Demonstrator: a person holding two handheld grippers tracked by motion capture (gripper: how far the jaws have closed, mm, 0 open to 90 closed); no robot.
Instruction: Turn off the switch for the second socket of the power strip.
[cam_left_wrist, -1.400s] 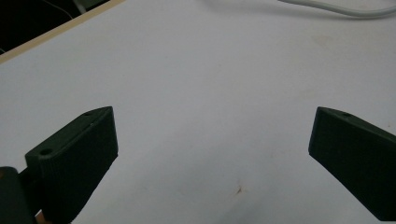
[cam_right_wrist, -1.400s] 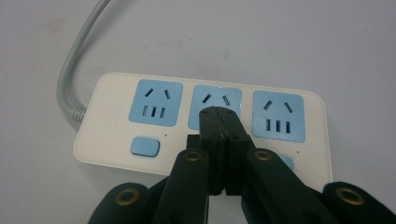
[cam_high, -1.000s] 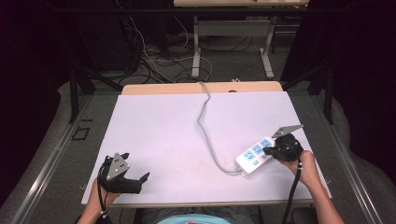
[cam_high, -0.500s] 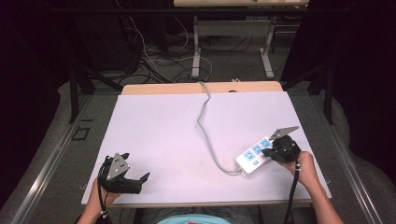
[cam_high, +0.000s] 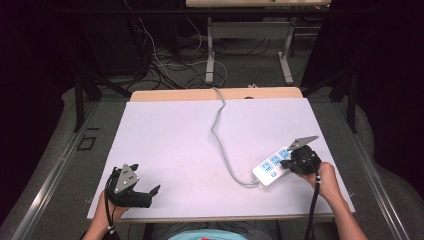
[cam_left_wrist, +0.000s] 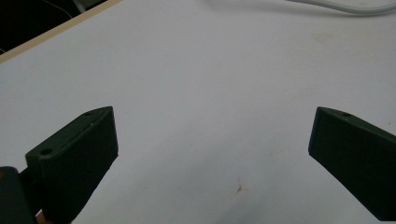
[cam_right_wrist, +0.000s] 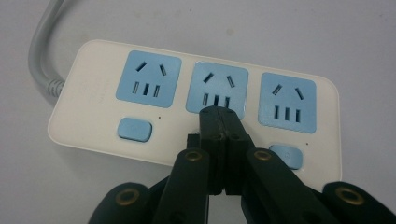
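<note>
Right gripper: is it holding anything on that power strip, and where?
Nothing is held. The right gripper is shut with its jaws together, its tip over the power strip near the middle switch. The left gripper is open over bare table.

- This looks like a lab or test room set up for recording, not a home.
- The counter (cam_high: 165, 145) is a plain work surface under a white sheet, with a bare wooden edge beyond the fingers.
- Further past the fingers, loose cables (cam_high: 165, 65) lie tangled on a grey floor (cam_high: 240, 70).
- The metal legs of another desk (cam_high: 210, 47) stand there too.
- Dark curtains or walls (cam_high: 35, 60) close in the space on both sides.
- A metal floor rail (cam_high: 55, 175) runs alongside the counter.
</note>
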